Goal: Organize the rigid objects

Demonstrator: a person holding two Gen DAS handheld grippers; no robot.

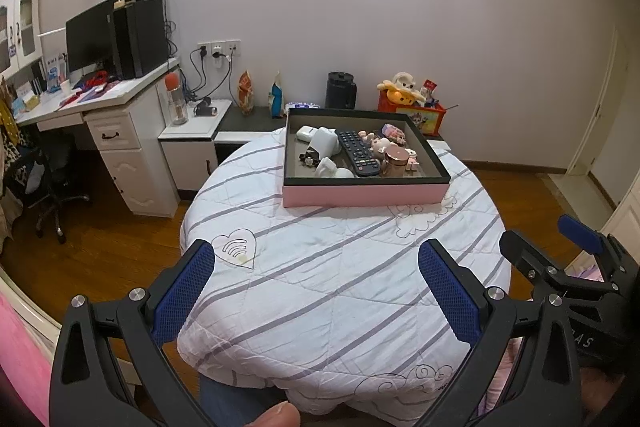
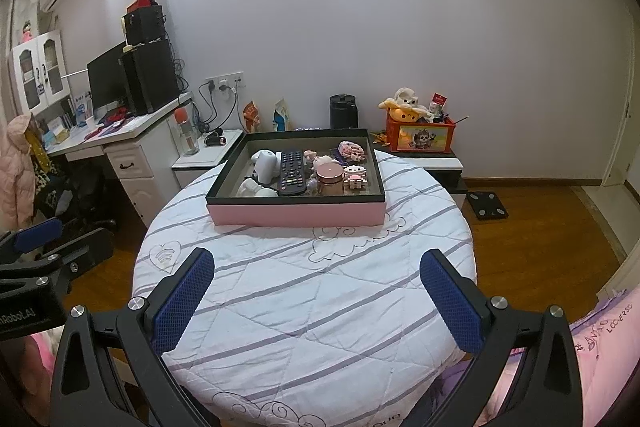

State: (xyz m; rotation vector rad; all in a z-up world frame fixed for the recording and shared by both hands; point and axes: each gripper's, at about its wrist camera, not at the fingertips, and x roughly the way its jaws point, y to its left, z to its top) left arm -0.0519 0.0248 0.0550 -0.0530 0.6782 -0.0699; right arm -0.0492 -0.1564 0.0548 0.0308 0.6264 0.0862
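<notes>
Behind the remote (image 2: 291, 172), small toys (indistinct) crowd the tray (image 2: 296, 215).

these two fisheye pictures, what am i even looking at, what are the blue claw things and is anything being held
Each picture comes from a camera mounted on a hand-held gripper, looking forward along its two fingers. A person holds one such gripper in each hand; there is no robot arm.

The left wrist view shows the left gripper, with the right one at its edge. The right wrist view shows the right gripper. The blue parts are the finger pads. Both stand wide open and hold nothing.

Ahead is a round table under a striped white quilted cover. On it sits a shallow pink-sided box holding a black remote control, a rose-gold round jar, white items and small pink toys. Nothing else lies on the cover.
</notes>
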